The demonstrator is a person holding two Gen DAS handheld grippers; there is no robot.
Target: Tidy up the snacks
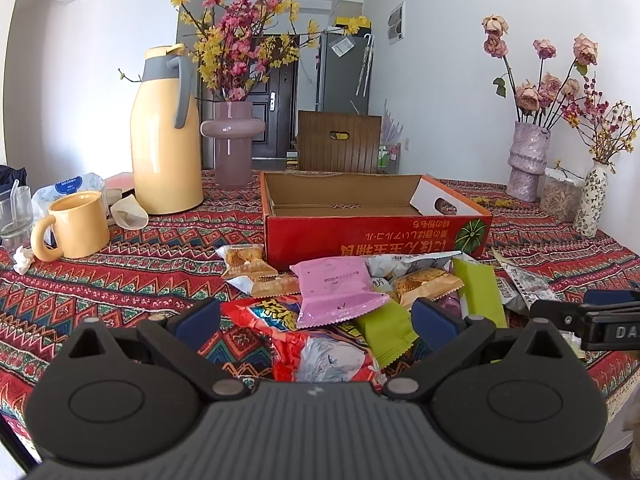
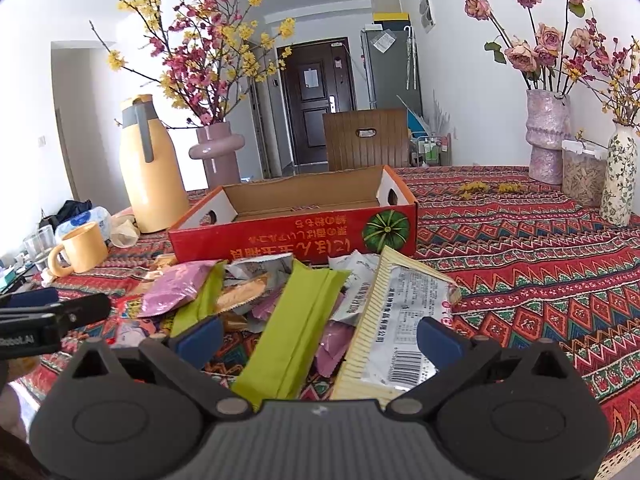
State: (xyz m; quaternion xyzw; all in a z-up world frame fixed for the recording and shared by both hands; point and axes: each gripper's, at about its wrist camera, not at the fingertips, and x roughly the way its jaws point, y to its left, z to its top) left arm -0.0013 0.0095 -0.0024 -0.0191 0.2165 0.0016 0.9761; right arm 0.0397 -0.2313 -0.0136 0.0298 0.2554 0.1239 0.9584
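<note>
A heap of snack packets lies on the patterned tablecloth in front of an empty red cardboard box (image 1: 376,236) (image 2: 292,232). My left gripper (image 1: 316,322) is open above a big red bag (image 1: 288,332), with a pink packet (image 1: 332,292) and a green packet (image 1: 386,330) lying between its blue pads. My right gripper (image 2: 318,336) is open too, low over a long green packet (image 2: 296,328) and a cream-edged silver packet (image 2: 394,328). Each gripper shows at the edge of the other's view: the right gripper (image 1: 584,316), the left gripper (image 2: 48,312).
A yellow thermos jug (image 1: 166,136) (image 2: 148,168), a yellow mug (image 1: 76,224) (image 2: 80,248), glasses and crumpled paper stand at the left. Flower vases (image 1: 234,144) (image 1: 526,160) (image 2: 548,136) (image 2: 620,176) and a clear food tub (image 2: 584,172) line the back and right. A wooden chair (image 1: 338,142) is behind the box.
</note>
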